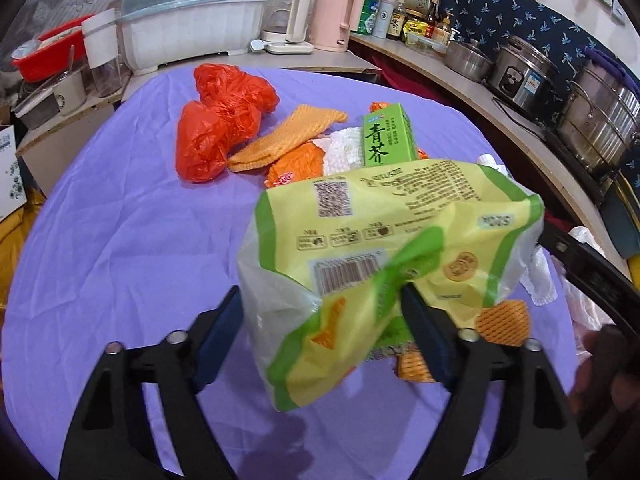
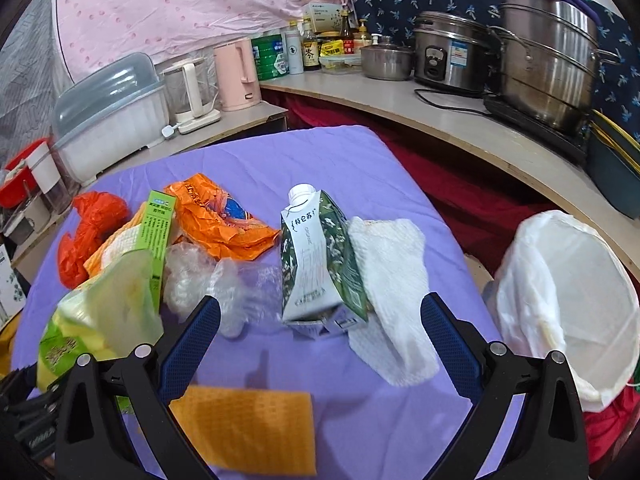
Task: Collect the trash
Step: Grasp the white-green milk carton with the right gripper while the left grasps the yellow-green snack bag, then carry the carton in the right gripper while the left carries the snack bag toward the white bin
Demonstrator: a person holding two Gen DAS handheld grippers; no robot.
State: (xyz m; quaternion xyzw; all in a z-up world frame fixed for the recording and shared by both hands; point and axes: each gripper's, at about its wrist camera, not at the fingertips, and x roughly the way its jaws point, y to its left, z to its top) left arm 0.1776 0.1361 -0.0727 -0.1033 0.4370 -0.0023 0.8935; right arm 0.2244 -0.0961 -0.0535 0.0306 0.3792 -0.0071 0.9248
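On the purple-covered surface (image 1: 120, 240) the trash lies spread from the far left corner toward the right edge. Farthest left, toward the far edge, sit two crumpled red plastic bags (image 1: 216, 136), touching each other. Just beside them on the right lies an orange mesh cloth (image 1: 288, 136), and next to that a green tea carton (image 1: 386, 136) stands upright on a heap of white paper and orange wrapping.

The left tool (image 1: 320, 320) has its two blue-padded fingers (image 1: 218, 332) partly apart, with a yellow-green snack bag (image 1: 384, 240) between them. The bag is lifted clear of the surface; its lower part touches the right pad, while I cannot tell whether the left pad presses it.

In the right wrist view, an orange plastic bag (image 2: 224, 220) lies crumpled behind the tea carton, and clear crinkled film (image 2: 216, 280) lies in front of it. Near the middle a green-and-white milk carton (image 2: 320, 256) stands upright, dented, its white cap on top. A white paper towel (image 2: 392, 292) lies touching its right side. Another orange mesh cloth (image 2: 248, 428) lies flat at the near edge.

The right tool (image 2: 320, 340) stands wide and empty above the surface, in front of the milk carton. Off the right edge stands a bin lined with a white bag (image 2: 572, 292), its mouth agape.
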